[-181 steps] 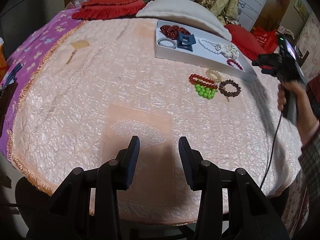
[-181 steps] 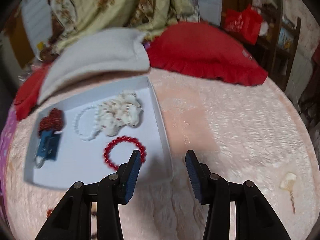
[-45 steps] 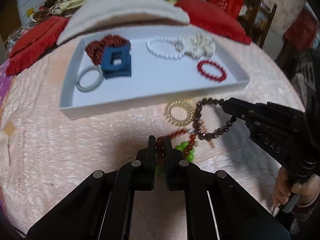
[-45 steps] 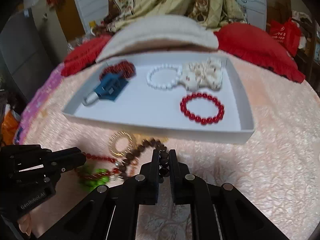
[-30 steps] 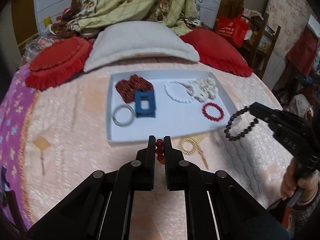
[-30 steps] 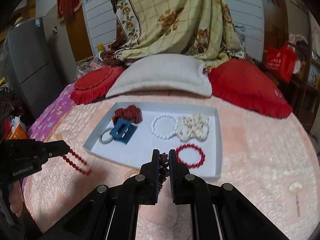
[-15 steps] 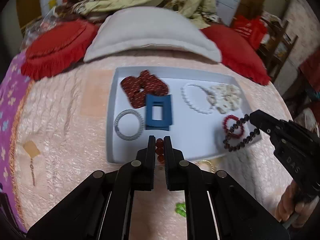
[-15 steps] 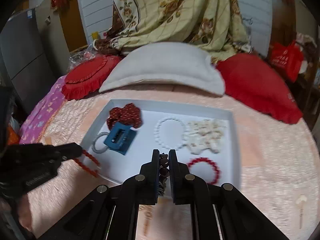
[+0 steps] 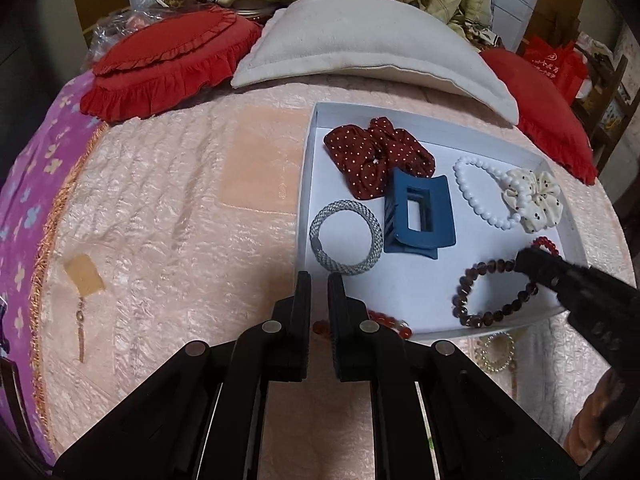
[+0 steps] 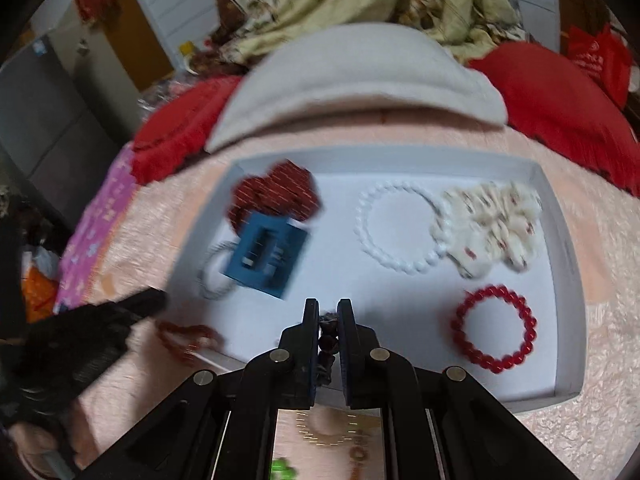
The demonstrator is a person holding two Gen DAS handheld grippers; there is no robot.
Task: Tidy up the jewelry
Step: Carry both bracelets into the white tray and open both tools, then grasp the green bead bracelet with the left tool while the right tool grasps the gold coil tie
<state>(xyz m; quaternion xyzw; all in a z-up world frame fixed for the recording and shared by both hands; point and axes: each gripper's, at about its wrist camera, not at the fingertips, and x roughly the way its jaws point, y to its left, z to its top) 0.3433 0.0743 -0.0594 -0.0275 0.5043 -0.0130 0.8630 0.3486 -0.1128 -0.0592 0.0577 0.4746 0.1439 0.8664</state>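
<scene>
The left gripper (image 9: 319, 280) had its black jaws nearly closed with a thin gap and nothing visibly pinched between them. An amber-red beaded bracelet (image 9: 384, 322) lay just past and to the right of its fingertips, partly hidden behind the right finger, draped at the near edge of a shallow white rectangular tray (image 9: 306, 184); whether the gripper touched it could not be told.

The right gripper (image 10: 328, 308) was clamped on a dark brown beaded bracelet (image 9: 496, 292), which hung as a loop just above the near right part of the tray floor in the left wrist view. In the right wrist view only a few dark beads showed between the jaws.

Ahead of the left gripper inside the tray lay a silver mesh bangle (image 9: 346, 242), with a blue rectangular plastic hair claw (image 9: 420, 216) just to its right, and a dark red dotted fabric scrunchie (image 9: 376, 156) beyond both. Farther right lay a white beaded bracelet (image 9: 476, 196) touching a cream dotted scrunchie (image 9: 534, 200). A bright red beaded bracelet (image 10: 494, 334) lay ahead and right of the right gripper. A gold coiled ring bracelet (image 9: 496, 352) rested on the pink quilted bedspread (image 9: 180, 220) outside the tray's near edge.
</scene>
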